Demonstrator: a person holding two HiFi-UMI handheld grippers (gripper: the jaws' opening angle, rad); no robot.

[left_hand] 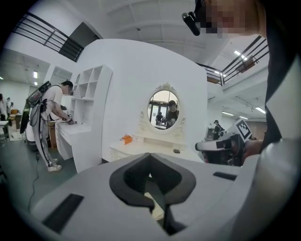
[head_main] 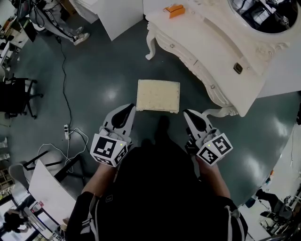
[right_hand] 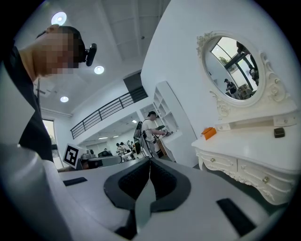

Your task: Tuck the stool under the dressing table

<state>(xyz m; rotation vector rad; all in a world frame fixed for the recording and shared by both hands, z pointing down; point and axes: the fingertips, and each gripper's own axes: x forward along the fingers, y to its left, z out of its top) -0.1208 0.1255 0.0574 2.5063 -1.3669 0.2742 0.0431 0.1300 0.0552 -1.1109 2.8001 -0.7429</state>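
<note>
I've got both claws pressed together and empty: left gripper, right gripper. Stool stands just ahead between them, beside the dressing table, not under it. Left tip possibly touches it.

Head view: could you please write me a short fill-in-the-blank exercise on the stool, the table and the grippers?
The stool stands before the table, not yet ___ it. The left gripper and right gripper both have their jaws ___. The box on the table is ___ in colour.
Missing words: under; shut; orange.
</note>
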